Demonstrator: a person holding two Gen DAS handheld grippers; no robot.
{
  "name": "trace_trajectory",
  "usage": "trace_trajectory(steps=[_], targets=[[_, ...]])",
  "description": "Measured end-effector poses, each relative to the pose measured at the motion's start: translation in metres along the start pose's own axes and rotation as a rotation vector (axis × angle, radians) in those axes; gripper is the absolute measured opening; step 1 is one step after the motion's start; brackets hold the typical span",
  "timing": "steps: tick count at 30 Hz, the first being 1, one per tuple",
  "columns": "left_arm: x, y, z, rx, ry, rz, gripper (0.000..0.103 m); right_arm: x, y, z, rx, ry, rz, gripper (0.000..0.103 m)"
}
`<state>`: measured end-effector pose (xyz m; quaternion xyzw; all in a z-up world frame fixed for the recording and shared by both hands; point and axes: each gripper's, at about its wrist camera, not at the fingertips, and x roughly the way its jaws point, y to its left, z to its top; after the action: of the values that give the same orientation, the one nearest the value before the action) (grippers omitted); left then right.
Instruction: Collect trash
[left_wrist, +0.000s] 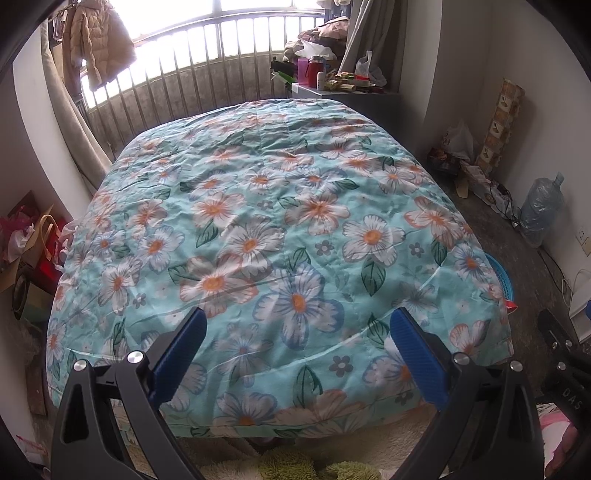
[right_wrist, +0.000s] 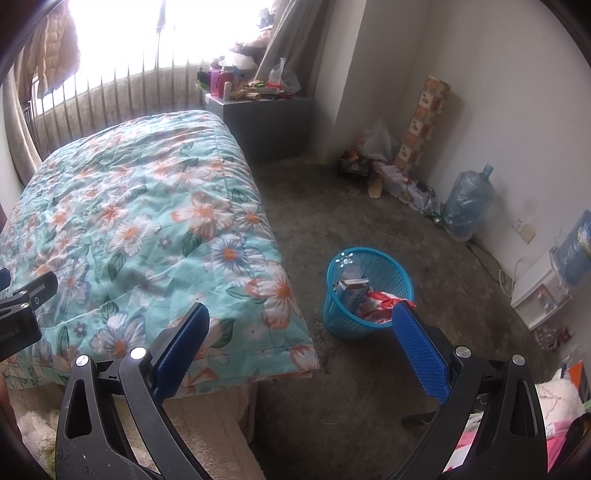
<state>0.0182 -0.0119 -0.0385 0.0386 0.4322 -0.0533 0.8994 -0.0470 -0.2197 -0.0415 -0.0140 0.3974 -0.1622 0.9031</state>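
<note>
A blue mesh trash basket (right_wrist: 384, 266) stands on the floor to the right of the bed. It holds a blue and white carton (right_wrist: 351, 291) and a red and white wrapper (right_wrist: 378, 301). My right gripper (right_wrist: 301, 321) is open and empty, held above the floor near the basket. My left gripper (left_wrist: 297, 323) is open and empty, held over the foot of the floral quilt (left_wrist: 266, 221). The basket's rim (left_wrist: 503, 275) peeks out past the bed's right edge in the left wrist view. No loose trash shows on the quilt.
The bed with its quilt (right_wrist: 129, 229) fills the left. A grey cabinet (right_wrist: 266, 122) with bottles and clutter stands by the window. A water jug (right_wrist: 467, 203), bags and a tall box (right_wrist: 424, 118) line the right wall. A white appliance (right_wrist: 539, 291) sits at the right.
</note>
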Motion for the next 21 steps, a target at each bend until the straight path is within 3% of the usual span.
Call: trace_trajectory(steps=[21], targets=[[-0.0019,0.0017,0.0013,-0.004,0.0,0.001,0.097,-0.0007,0.0006,0.0009,0.003,-0.006,-0.002,0.095]])
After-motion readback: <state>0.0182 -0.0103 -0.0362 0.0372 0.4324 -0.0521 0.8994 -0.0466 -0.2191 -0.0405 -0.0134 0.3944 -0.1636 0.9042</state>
